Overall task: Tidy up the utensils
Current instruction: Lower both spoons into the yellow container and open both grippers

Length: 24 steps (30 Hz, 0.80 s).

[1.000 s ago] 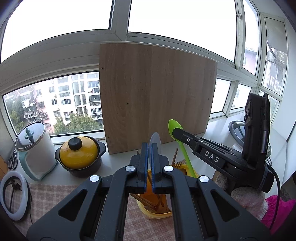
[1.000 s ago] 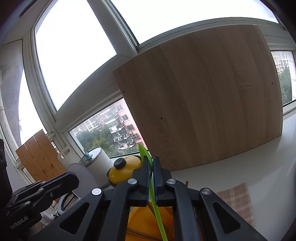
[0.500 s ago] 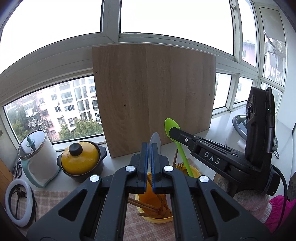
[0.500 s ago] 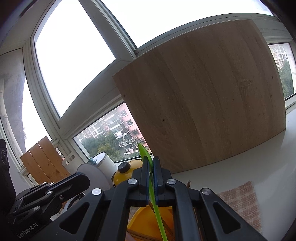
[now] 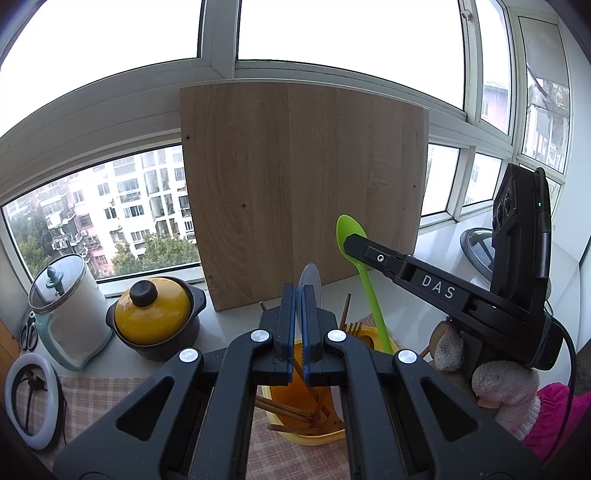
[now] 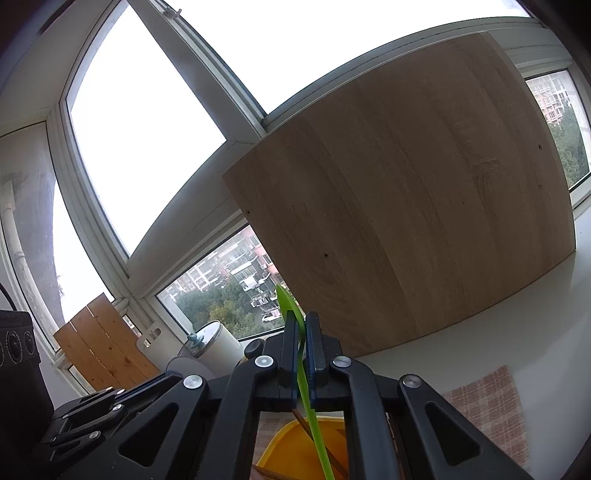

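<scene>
The right hand-held gripper (image 6: 302,354) stays clamped on the green spoon (image 5: 364,273), handle lowering into the yellow holder (image 5: 306,432) below, while the left hand-held gripper (image 5: 298,325), shut, grips a white spoon (image 5: 310,282).

Pouring in from blown-out windows (image 5: 351,29) at twelve o'clock; bending at fisheye edges, darkening in corners.
</scene>
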Tool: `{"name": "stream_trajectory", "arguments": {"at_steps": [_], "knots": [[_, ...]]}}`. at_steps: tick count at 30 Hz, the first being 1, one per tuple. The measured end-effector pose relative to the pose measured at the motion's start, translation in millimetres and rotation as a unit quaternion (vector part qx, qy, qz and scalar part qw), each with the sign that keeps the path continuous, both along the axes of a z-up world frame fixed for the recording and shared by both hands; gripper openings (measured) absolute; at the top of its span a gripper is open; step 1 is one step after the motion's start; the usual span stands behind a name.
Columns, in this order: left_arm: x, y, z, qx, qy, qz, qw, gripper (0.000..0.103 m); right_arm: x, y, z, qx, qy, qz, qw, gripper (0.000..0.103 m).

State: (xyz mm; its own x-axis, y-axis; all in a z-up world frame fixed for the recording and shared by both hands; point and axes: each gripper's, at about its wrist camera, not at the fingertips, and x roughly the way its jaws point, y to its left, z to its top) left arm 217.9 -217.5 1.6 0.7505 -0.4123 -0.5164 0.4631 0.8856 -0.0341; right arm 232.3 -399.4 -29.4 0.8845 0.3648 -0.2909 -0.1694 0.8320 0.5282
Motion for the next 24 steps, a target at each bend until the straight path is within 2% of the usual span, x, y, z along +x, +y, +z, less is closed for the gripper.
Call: {"name": "stream_trajectory", "arguments": {"at_steps": [8, 20, 24], "knots": [[4.2, 0.9, -4.9, -0.002, 0.005, 0.001, 1.0, 0.0, -2.0, 8.4, -9.8, -0.026, 0.009, 0.009, 1.0, 0.001], [-2.5, 3.1, -8.3, -0.006, 0.022, -0.011, 0.9997, 0.0, -24.1, 7.9, 2.1, -0.073, -0.001, 0.015, 0.997, 0.001], [-7.7, 5.0, -9.4, -0.011, 0.033, -0.016, 0.9993, 0.0, -31.4, 7.5, 3.7, -0.088, 0.009, 0.019, 0.996, 0.001]]}}
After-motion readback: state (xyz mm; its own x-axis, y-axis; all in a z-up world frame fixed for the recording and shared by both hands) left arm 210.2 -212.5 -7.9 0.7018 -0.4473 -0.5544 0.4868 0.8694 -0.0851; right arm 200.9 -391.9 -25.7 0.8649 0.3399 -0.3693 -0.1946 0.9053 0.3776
